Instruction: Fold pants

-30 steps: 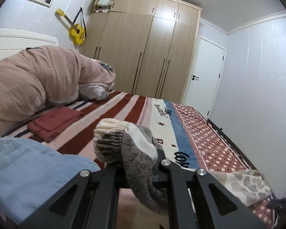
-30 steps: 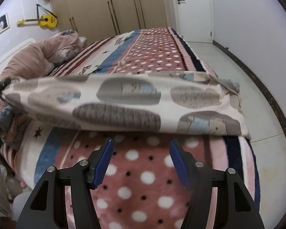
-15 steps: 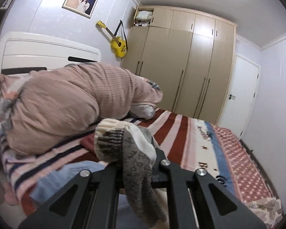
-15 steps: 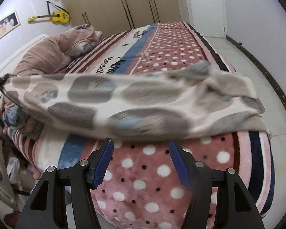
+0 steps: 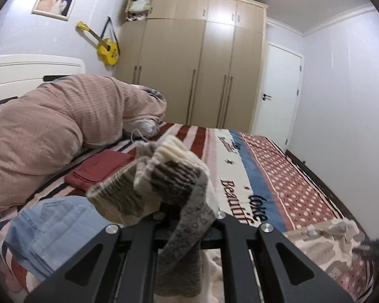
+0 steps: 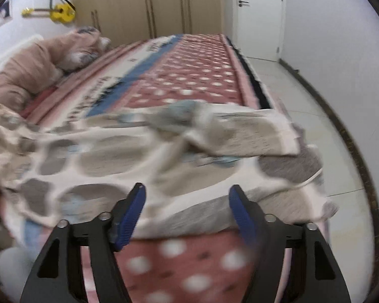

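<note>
The pants, cream with grey and blue blotches, stretch across the foot of the bed, blurred, with one end crumpled over on the right. My right gripper hovers at their near edge. Its jaws are opening, and the blue pads stand apart in front of the fabric without pressing on it. In the left wrist view my left gripper is shut on the pants' ribbed end, which bunches up over the fingertips and hides them. The rest of the pants trails off to the lower right.
A pink quilt is heaped by the headboard. A folded red garment and a blue denim piece lie on the striped blanket to the left. A wardrobe and a door stand beyond. Tiled floor runs along the bed's right side.
The right gripper has come closer to the pants and its jaws are wider. The pants' right end has flopped over. The left view has swung right, and the ribbed end has spread out.
</note>
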